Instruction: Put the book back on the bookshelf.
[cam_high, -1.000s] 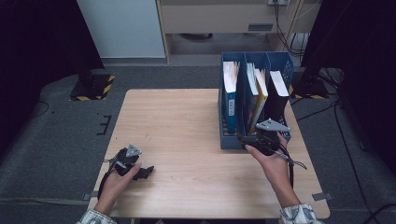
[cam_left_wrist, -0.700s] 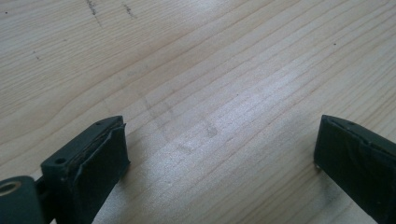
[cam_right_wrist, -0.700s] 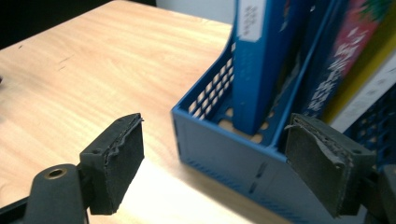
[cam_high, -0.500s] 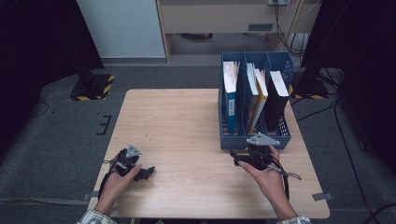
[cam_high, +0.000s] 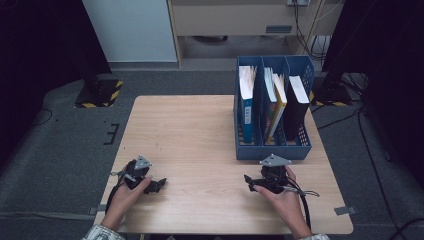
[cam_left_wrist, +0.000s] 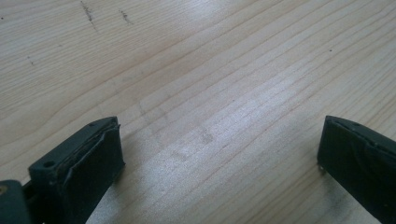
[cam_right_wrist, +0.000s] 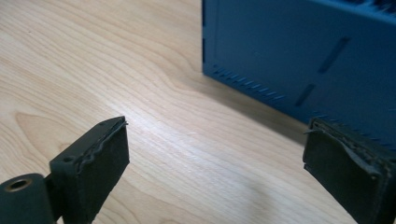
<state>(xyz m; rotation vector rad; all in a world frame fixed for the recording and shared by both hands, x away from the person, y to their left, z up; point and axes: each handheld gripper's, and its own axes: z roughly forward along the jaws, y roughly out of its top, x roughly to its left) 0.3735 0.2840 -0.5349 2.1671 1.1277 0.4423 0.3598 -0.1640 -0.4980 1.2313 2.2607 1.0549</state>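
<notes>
Two black hand-held grippers: left gripper (cam_high: 161, 183) and right gripper (cam_high: 248, 181), both with jaws apart, empty, the right's just opening. One blue plastic three-slot file rack (cam_high: 272, 150), holding four upright books, long axis running away from the person.

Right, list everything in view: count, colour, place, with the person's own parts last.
Table: one, light wood, centre.
File rack: one, blue, three slots, table's far right.
Books: three upright, one per slot; blue-spined left, yellow-edged middle, black right.
Cabinet: one, pale, on the floor beyond the table.
Striped base: one, yellow and black, floor at left.
Left gripper: black, near left edge, jaws open, nothing between.
Right gripper: black, in front of the rack, jaws open, have just been opening, nothing between.
</notes>
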